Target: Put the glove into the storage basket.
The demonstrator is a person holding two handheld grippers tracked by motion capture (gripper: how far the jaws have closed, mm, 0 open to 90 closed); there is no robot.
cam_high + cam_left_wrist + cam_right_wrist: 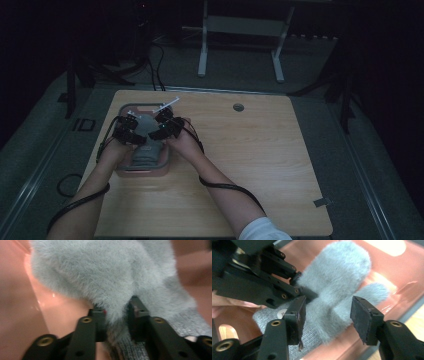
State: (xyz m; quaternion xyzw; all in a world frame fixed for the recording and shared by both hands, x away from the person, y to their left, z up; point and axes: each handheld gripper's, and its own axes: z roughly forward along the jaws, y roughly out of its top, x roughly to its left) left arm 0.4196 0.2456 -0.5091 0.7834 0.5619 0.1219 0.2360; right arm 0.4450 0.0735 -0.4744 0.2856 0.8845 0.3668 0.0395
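From the high view we saw both forearms reaching over the wooden table (pixel 260 165) to a pink tray (pixel 167 161) near its left edge, with the left gripper (pixel 131 120) and the right gripper (pixel 162 119) close together above a grey mitten (pixel 146 150) lying in that tray. In the left gripper view the fluffy mitten (pixel 105 272) filled the upper part of the picture, and a tuft of its fur sat between the two black jaws; we judged the pads to be pinching that tuft, with the knitted cuff (pixel 127 350) just below (the tray's pink floor showed at the left). In the right gripper view the right gripper (pixel 327 315) stood spread, its pads on either side of the mitten's (pixel 337 277) thumb region without pressing on it, and the left gripper (pixel 262 282) lay across the mitten at the upper left. We took the step in hand to be laying the mitten down in the tray and releasing it. The next move, in our judgement, called for the left jaws to part fully and both grippers to lift straight off without dragging the fur.
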